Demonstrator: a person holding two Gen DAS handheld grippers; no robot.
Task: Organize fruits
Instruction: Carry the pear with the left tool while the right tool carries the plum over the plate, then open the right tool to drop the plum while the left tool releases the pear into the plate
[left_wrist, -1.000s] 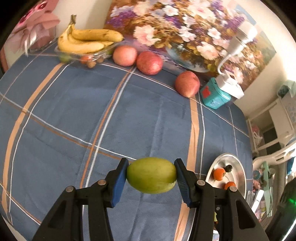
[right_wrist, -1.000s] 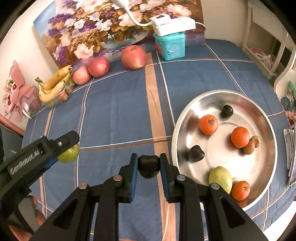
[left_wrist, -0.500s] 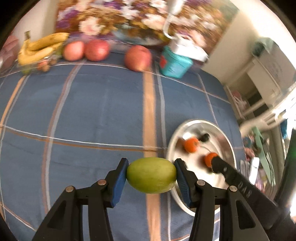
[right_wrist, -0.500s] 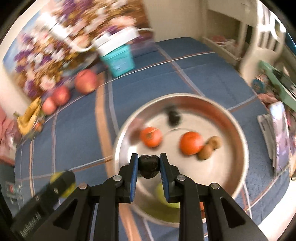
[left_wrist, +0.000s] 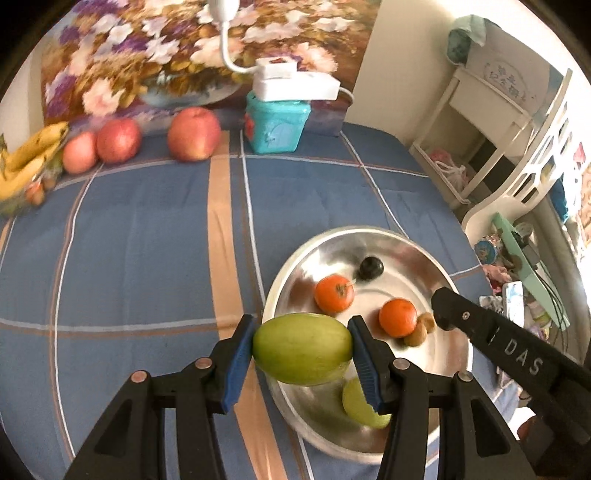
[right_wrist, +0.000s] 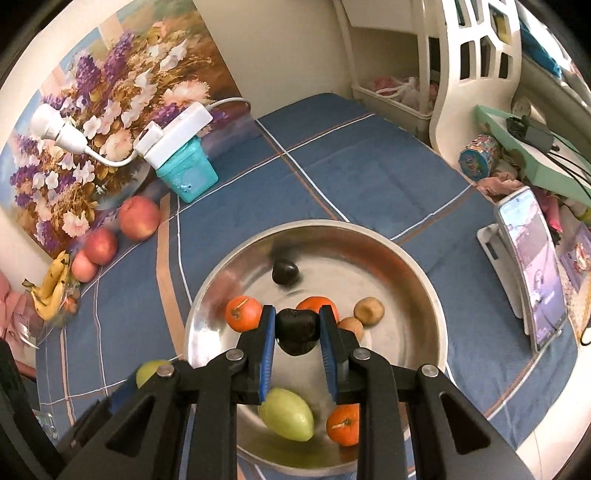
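So both grippers are loaded and parked over the metal tray, which looks like the drop-off step of sorting fruit. The left gripper is pinching a green mango-ish fruit sideways between its blue pads, hanging over the tray's near-left rim. The right gripper is clamped on a small dark fruit, probably a plum, and sits above the middle of the tray.

Right below and a bit behind the right gripper's fingertips there's another green fruit and an orange one. Ahead of it are two more orange fruits, a pair of brownish ones just to the right, and a second dark fruit further ahead.

Next move, as a guess: lower each one into a free patch of tray and let go. The right gripper has bare metal off to its right. The left one should push forward a little first, since dropping from where it is risks the fruit landing on the rim and rolling onto the blue cloth. Both fruits are round, so low release is better.
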